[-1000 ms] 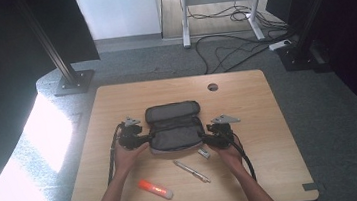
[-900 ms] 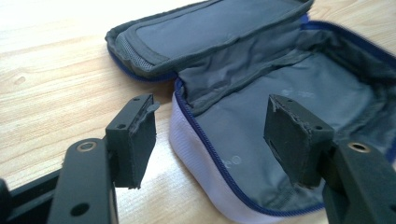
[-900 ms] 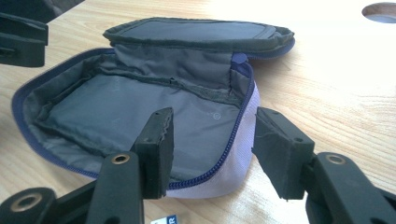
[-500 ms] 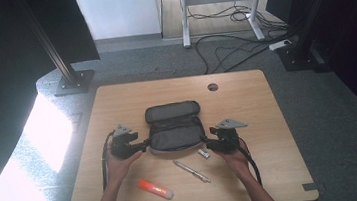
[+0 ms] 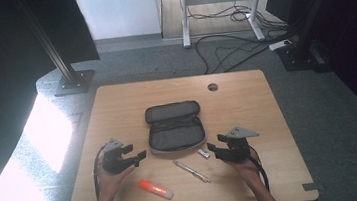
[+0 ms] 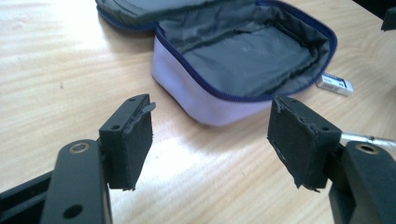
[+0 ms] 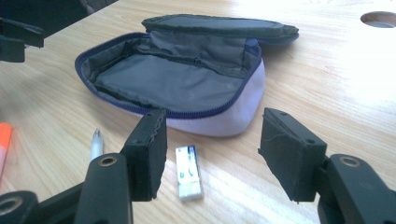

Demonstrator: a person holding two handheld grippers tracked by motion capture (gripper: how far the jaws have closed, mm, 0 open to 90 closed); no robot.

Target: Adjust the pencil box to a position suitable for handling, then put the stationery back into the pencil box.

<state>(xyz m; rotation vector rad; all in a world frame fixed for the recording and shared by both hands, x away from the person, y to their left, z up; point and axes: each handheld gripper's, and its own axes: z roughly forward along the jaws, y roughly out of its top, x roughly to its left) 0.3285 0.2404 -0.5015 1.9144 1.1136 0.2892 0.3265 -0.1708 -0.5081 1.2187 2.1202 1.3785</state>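
Two hand-held grippers flank an open grey fabric pencil case with a blue zipper edge (image 5: 175, 131), which lies at the middle of the light wooden table (image 5: 246, 98) in the high view, its lid flap folded back toward the top of the frame and its lined inside bare. The left gripper (image 5: 141, 156) sits at the lower left of the case, just apart from its corner; its jaws have just been opening and stand wide and released, with nothing between the pads. In the left gripper view the pencil case (image 6: 243, 60) fills the upper middle of the frame beyond the spread black jaws, and bare tabletop shows in the gap. The right gripper (image 5: 213, 149) sits at the lower right of the case, also clear of it; its jaws too have just been opening and grasp nothing.

Below the case in the high view lie a small white rectangular eraser (image 5: 203, 153), just left of the right gripper's tips, a slim silver pen (image 5: 192, 171) lying slantwise, and an orange highlighter marker (image 5: 155, 189) toward the lower left. In the right gripper view the eraser (image 7: 189, 171) lies on the table in the lower middle, in line with the gap between the jaws, the pen tip (image 7: 96, 143) at lower left.
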